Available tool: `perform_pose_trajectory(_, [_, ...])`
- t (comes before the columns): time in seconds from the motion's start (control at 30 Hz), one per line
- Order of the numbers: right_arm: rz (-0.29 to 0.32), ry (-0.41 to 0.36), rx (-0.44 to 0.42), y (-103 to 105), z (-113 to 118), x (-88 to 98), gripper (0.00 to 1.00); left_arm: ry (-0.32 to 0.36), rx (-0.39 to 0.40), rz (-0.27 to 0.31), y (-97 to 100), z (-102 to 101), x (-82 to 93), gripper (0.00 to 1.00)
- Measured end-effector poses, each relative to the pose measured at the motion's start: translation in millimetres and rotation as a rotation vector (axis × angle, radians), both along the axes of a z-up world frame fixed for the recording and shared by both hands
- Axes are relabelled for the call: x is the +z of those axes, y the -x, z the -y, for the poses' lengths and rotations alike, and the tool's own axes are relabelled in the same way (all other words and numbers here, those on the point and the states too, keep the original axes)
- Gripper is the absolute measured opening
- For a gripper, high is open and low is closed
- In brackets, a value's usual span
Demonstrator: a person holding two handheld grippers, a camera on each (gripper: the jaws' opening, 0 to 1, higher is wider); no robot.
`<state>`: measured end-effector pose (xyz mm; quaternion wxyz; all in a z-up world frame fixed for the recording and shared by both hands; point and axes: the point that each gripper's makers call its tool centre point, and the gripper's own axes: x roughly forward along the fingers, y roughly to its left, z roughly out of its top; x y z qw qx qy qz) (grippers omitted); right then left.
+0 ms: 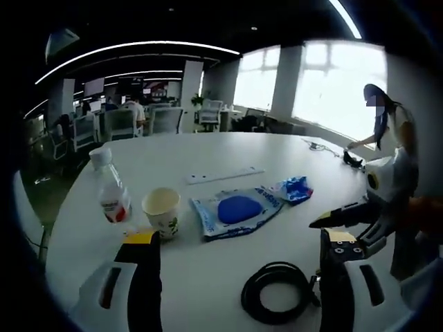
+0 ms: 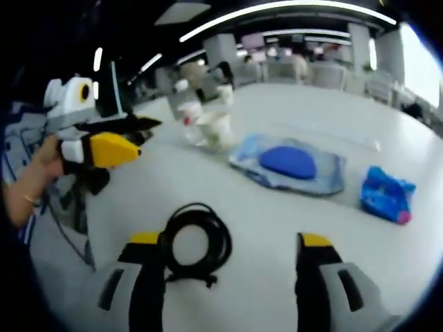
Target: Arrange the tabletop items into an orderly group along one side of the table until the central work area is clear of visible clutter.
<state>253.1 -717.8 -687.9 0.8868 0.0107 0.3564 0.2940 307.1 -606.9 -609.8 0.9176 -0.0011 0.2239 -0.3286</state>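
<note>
Bottle (image 1: 111, 188) red label, unreadable | cup (image 1: 162, 210) green print | both jaws apart

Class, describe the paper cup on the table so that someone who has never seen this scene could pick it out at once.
Start at the big white round table. In the left gripper view, a clear plastic bottle with a red label stands at the left, and a flat blue packet lies toward the middle. The paper cup stands upright between them: the only open-topped container, off-white, with a small green print on its side.
</note>
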Motion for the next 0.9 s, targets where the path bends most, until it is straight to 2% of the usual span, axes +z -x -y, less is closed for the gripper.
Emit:
perform_pose_trajectory(0.07, [0.002,-0.006,0.006,0,-3,-4.9,0.71,-0.015,-0.003,0.014,2.8,-2,1.2,0.95])
perform_pose_trajectory(0.2, [-0.008,-0.042,0.001,2,-12,-12.0,0.65,-0.029,-0.015,-0.002,10.9,-9,-2.6,0.94])
perform_pose_trajectory(0.33, [0.003,0.005,-0.008,4,-16,-24.2,0.62,-0.047,-0.014,0.001,18.3,-19,-5.9,0.94])
perform_pose_trajectory(0.57, [-0.009,0.039,-0.025,5,-23,-41.8,0.55,-0.099,-0.002,0.019,23.1,-35,-10.0,0.94])
perform_pose_trajectory(0.9, [0.02,0.109,-0.041,-1,-23,-50.5,0.47,-0.125,0.016,0.004,34.0,-54,-15.2,0.93])
